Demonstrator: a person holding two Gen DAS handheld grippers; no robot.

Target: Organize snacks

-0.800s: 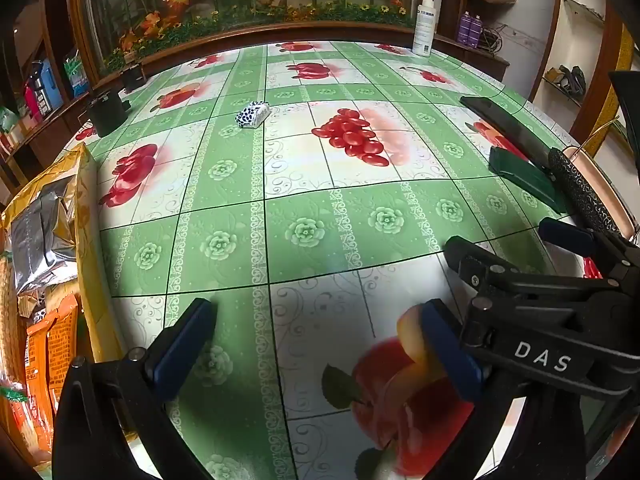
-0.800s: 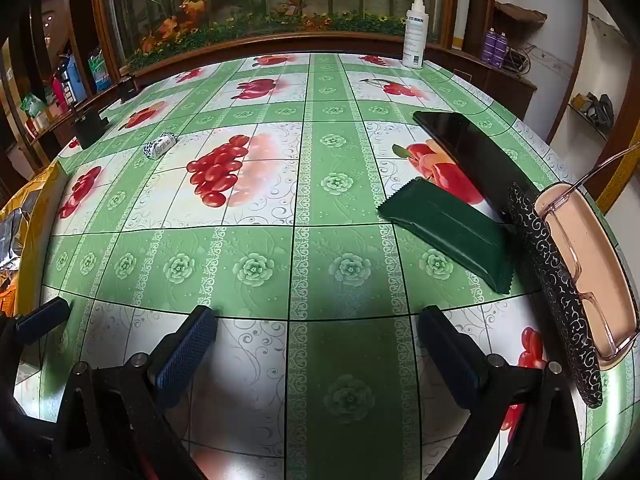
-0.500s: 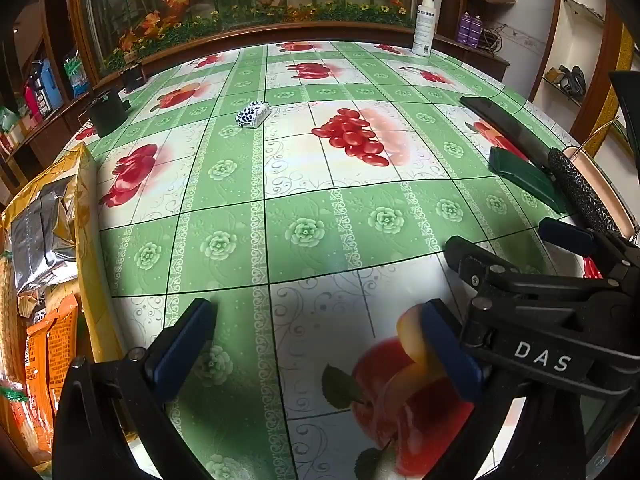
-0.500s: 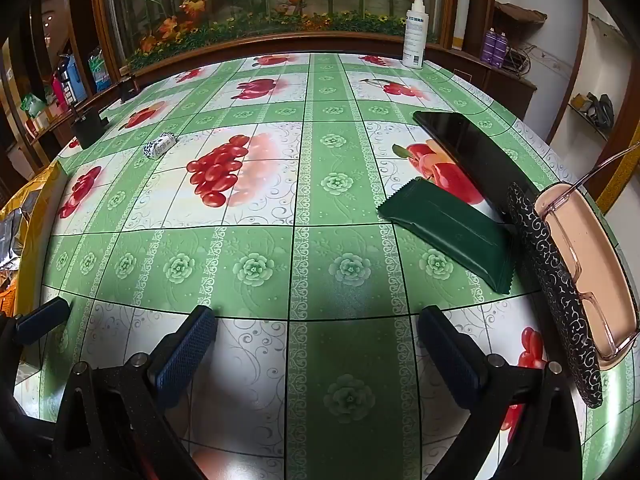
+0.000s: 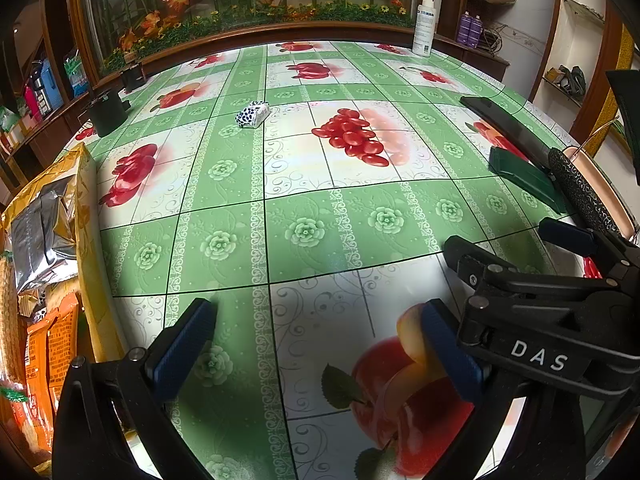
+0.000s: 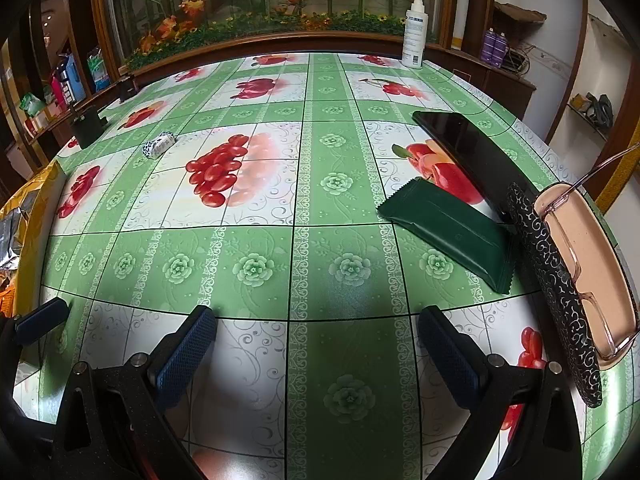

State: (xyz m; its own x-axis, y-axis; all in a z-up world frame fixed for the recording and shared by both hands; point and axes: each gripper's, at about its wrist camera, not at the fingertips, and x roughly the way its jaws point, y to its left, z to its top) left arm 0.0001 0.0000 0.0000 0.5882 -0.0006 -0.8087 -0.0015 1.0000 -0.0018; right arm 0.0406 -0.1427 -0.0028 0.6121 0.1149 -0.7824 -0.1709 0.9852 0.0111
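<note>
Left wrist view: the left gripper (image 5: 316, 344) sits low over the tabletop (image 5: 304, 232), jaws spread wide with nothing between them.
Right wrist view: the right gripper (image 6: 316, 352) is also spread wide and holds nothing, low over the same green-and-white fruit-patterned cloth.
Green snack position: a dark green snack packet (image 6: 448, 236) lies flat on the tabletop at about 1 o'clock from the right gripper, near it but apart. From the left gripper it lies at about 2 o'clock (image 5: 524, 178), farther off.
Green snack look: a long, flat, plain dark green wrapper with zigzag-cut ends, one long side just beside a patterned black case.
Small snack position: a small wrapped snack (image 5: 252, 114) lies at about 11 o'clock from both grippers, well apart from each (image 6: 159, 145).
Small snack look: a short white wrapper with dark blue spots.
Neighbours: a black phone (image 6: 464, 148) lies beyond the green packet; the glasses case (image 6: 560, 280) lies open at 3 o'clock with pink-framed glasses (image 6: 576, 264) in it; a white spray bottle (image 6: 415, 32) stands at the far edge.
Only in left view: an open yellow bag (image 5: 52, 216) with silver lining at 9 o'clock, orange snack packets (image 5: 48, 364) below it, and the right gripper's black body marked DAS at 3 o'clock.
Only in right view: the green packet's whole length and the glasses.
</note>
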